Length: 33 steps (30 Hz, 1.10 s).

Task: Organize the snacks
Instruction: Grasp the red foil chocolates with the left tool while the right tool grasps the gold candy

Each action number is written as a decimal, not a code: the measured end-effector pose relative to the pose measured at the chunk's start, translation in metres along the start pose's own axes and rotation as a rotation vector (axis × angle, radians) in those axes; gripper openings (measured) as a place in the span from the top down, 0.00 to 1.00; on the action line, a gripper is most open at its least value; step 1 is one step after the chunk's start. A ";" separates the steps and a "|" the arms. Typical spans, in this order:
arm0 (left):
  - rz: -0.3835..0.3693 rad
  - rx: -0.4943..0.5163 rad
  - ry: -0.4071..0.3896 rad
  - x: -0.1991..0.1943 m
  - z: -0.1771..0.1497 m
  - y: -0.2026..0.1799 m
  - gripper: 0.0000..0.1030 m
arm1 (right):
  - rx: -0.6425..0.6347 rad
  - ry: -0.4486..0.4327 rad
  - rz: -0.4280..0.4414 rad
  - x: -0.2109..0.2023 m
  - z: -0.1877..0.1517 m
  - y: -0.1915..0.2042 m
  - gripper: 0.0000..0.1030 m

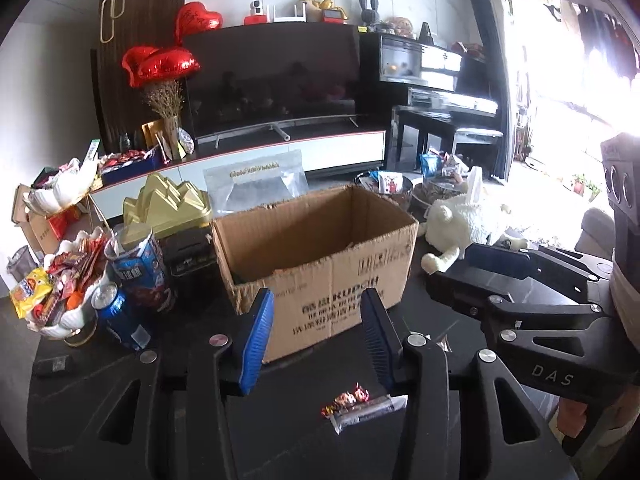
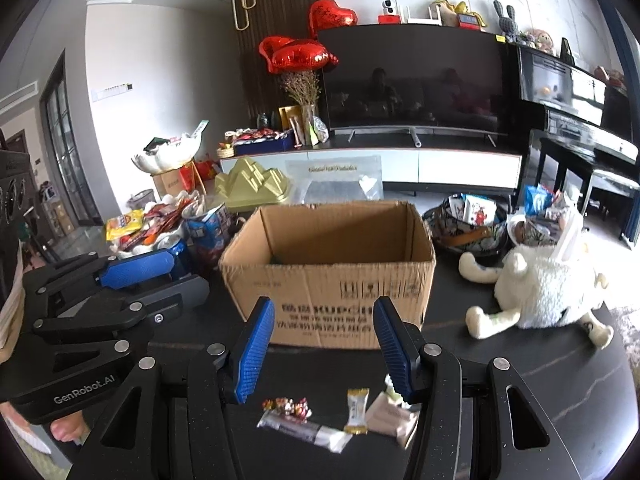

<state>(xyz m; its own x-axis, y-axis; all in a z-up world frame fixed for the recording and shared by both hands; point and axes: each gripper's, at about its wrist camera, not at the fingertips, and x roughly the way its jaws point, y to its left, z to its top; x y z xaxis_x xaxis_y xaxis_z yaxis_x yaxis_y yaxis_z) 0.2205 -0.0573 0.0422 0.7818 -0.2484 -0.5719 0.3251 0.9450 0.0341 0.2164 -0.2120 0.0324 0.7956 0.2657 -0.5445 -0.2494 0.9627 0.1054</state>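
An open cardboard box [image 1: 320, 256] stands on the dark table; it also shows in the right wrist view [image 2: 332, 276]. Loose snacks lie in front of it: a red candy [image 2: 288, 406], a silver bar [image 2: 304, 432], a gold-white sachet [image 2: 357, 410] and a beige packet [image 2: 394, 420]. The candy [image 1: 350, 396] and bar [image 1: 364, 410] show in the left wrist view. My left gripper [image 1: 316, 332] is open and empty above them. My right gripper [image 2: 324, 346] is open and empty, over the snacks.
A white bowl of snacks [image 1: 64, 288], cans [image 1: 116, 316] and a gold box [image 1: 166, 204] stand left of the carton. A white plush toy [image 2: 544, 284] and dark snack bowls [image 2: 468, 224] lie to the right. A TV stand [image 2: 420, 160] is behind.
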 end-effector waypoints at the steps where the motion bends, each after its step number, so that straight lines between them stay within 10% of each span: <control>1: 0.000 -0.001 0.004 0.000 -0.004 -0.001 0.57 | -0.001 0.002 -0.005 0.000 -0.003 0.000 0.49; 33: -0.132 -0.057 0.309 0.101 -0.107 -0.004 0.57 | 0.012 0.324 -0.010 0.096 -0.100 -0.016 0.53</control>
<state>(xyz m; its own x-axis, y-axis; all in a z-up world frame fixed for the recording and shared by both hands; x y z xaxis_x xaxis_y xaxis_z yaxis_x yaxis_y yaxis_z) 0.2415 -0.0635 -0.1037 0.5337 -0.3018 -0.7900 0.3760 0.9214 -0.0980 0.2418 -0.2070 -0.1044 0.5804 0.2273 -0.7820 -0.2341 0.9663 0.1071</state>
